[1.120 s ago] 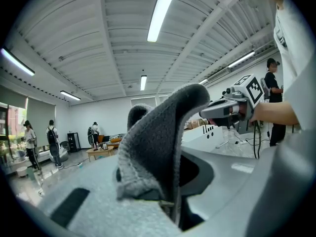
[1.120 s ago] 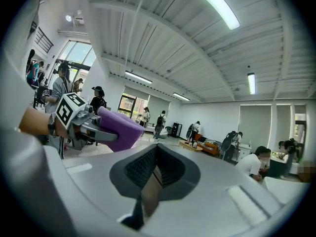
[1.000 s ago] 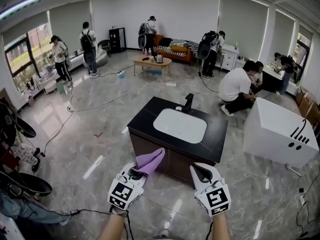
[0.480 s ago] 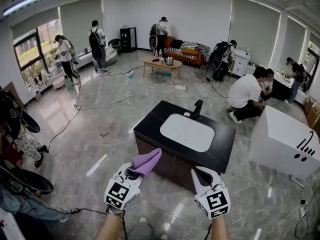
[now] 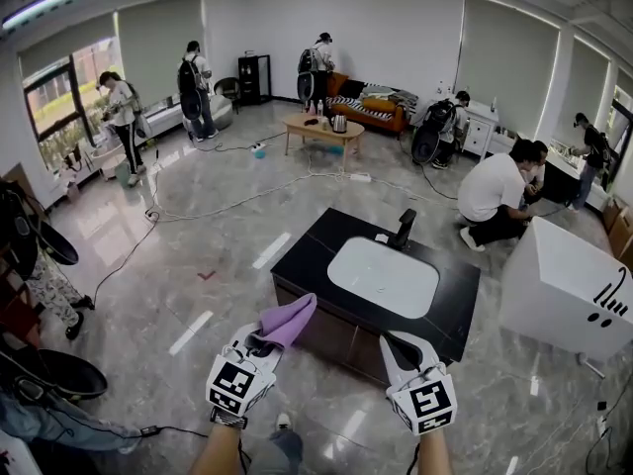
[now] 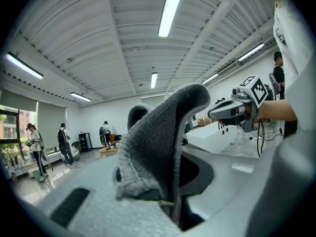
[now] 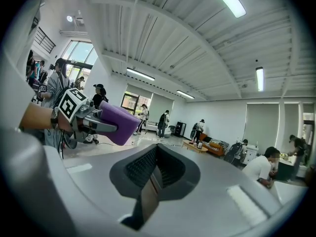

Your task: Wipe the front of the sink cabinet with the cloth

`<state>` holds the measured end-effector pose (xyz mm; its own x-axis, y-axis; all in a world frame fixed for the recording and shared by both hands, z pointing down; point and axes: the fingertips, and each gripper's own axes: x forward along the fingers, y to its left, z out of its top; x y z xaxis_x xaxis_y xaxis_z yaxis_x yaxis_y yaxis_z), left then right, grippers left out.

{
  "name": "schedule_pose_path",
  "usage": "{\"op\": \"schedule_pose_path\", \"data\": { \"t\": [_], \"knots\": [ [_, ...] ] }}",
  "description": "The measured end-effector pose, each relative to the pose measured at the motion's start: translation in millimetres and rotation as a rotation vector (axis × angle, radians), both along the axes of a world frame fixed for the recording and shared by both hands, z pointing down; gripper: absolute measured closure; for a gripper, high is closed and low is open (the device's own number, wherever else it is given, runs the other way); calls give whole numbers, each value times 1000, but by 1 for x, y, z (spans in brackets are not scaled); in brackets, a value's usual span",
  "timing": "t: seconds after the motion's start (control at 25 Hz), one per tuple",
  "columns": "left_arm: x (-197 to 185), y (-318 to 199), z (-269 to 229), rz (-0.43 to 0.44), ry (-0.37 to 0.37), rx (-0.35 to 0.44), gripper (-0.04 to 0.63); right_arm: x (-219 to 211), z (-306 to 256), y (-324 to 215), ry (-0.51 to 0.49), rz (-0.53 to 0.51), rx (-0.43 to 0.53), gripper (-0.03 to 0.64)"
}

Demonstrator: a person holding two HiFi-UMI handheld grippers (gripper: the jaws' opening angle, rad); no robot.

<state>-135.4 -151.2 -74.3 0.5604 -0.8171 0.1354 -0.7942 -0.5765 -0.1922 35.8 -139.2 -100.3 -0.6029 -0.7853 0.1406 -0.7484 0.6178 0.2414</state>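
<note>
Camera-wearer had stepped left; sink cabinet (image 5: 331, 336) sat further right in head view. Left gripper (image 5: 261, 344) clamped the purple cloth (image 5: 289, 321), held near the cabinet front. Right gripper (image 5: 398, 348) closed, empty. Best approach: press cloth flat, overlap strokes.

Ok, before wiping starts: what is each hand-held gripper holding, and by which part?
The left hand-held gripper pinches the purple fabric cloth by its lower end; the right hand-held gripper is shut on nothing.
</note>
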Motion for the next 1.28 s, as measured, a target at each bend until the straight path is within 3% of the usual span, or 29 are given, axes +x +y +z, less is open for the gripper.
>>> {"op": "schedule_pose_path", "data": {
  "t": [0.32, 0.52, 0.88, 1.08, 1.28],
  "knots": [
    [-24, -62, 27, 63, -19, -14, 541, -34, 23, -54, -17, 13, -3, 609],
    [-46, -105, 60, 28, -17, -17, 541, -47, 57, -91, -32, 13, -27, 609],
    [-47, -143, 155, 9, -1, -21, 541, -33, 141, -129, -1, 38, -35, 609],
    [-36, -159, 213, 43, 3, -31, 541, -18, 188, -151, -54, 77, -35, 609],
    [-52, -181, 249, 28, 4, -9, 541, -25, 231, -161, -33, 67, -31, 609]
  ]
}}
